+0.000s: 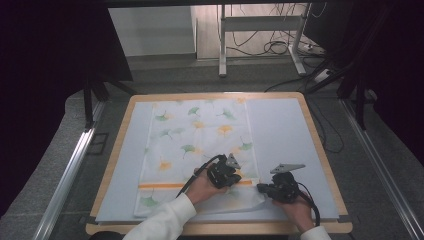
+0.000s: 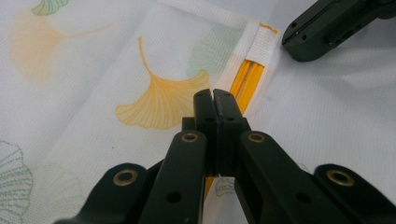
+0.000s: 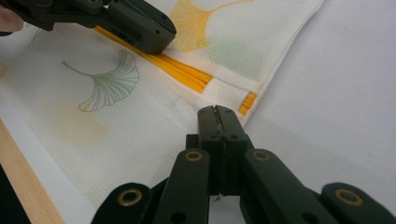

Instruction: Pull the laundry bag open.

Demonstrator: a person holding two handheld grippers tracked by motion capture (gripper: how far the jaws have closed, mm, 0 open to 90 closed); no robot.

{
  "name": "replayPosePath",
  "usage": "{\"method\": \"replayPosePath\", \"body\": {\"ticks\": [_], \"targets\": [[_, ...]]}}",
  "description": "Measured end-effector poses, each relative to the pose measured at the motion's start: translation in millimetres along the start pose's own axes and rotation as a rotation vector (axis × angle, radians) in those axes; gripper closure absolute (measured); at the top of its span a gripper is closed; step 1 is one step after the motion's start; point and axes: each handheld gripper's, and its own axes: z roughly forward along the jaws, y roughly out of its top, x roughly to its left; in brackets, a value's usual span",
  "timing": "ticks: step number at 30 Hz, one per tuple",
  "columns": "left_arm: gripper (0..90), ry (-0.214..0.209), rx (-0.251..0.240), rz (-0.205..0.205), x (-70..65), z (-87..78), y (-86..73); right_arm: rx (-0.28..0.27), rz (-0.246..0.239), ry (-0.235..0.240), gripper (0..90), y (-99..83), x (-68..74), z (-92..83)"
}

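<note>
A white mesh cloth (image 1: 195, 135) printed with green and yellow ginkgo leaves lies flat on a pale mat (image 1: 280, 130). An orange stripe (image 1: 160, 185) crosses it near the front and ends at a white tab (image 2: 262, 44) by the cloth's right edge. My left gripper (image 1: 239, 177) is over the stripe's right end, and in the left gripper view its jaws (image 2: 214, 93) are shut above the orange stripe (image 2: 250, 79). My right gripper (image 1: 259, 188) sits at the cloth's front right corner, its shut jaws (image 3: 215, 109) pointing at the white tab (image 3: 224, 91). No cloth shows pinched in either.
The mat covers a wooden table (image 1: 313, 135) whose front edge (image 3: 23, 177) is close to my hands. Bare mat lies right of the cloth. Behind the table stand a desk frame (image 1: 222, 45) and floor cables (image 1: 272, 47); metal rails (image 1: 70, 170) flank the table.
</note>
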Motion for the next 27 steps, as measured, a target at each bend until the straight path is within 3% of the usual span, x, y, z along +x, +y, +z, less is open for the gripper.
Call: {"method": "replayPosePath", "body": {"ticks": [8,27], "targets": [[90.0,0.01,0.005,0.006,0.5,-4.1,-4.3,-0.001,0.0,0.002,89.4,-0.2,-0.2,0.0],[90.0,0.004,-0.018,-0.03,5.8,-13.4,-18.7,-0.004,0.0,0.001,89.4,-0.3,-0.1,0.1]]}}
